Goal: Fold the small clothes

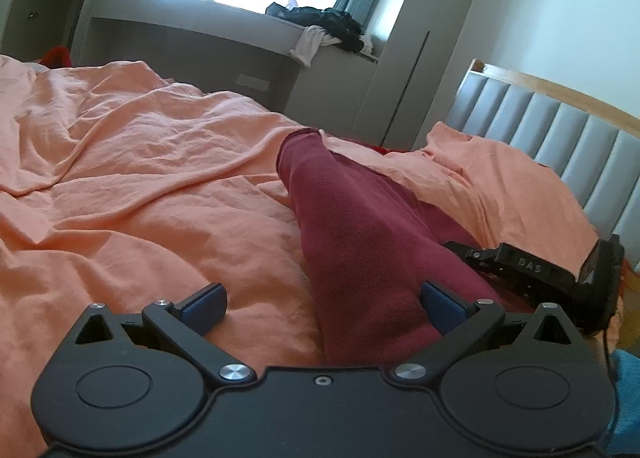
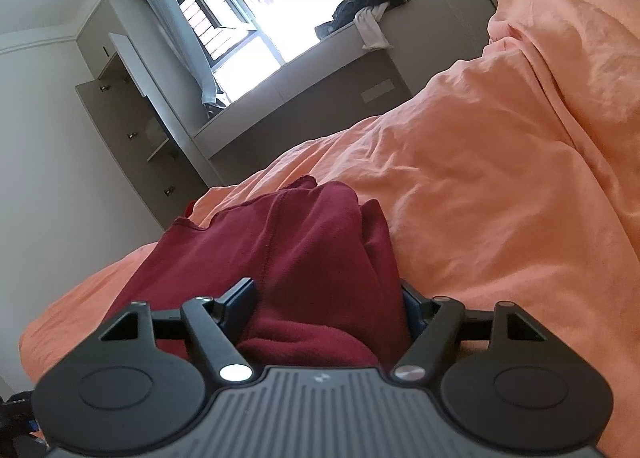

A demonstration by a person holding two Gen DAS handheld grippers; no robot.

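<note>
Left wrist view, read from left to right: I see the rumpled orange bedsheet [image 1: 132, 177] covering the bed, then my left tongs [image 1: 322, 304] low in the foreground with their blue pads spread wide and gripping nothing; the left pad sits over bare sheet, the right pad at the edge of the maroon garment [image 1: 352, 234]. That garment runs as a long band up the bed from the tongs toward the padded grey headboard [image 1: 560, 125], and my right tongs [image 1: 532, 270] appear as a black body lying against its right side. Behind, a window ledge carries a heap of dark clothes [image 1: 328, 21]. Right wrist view, same order: an open cupboard [image 2: 128, 113] by the window, then the bunched maroon garment between the pads of my right tongs [image 2: 328, 308], which are partly closed and holding a thick fold of it, with orange sheet to the right.
</note>
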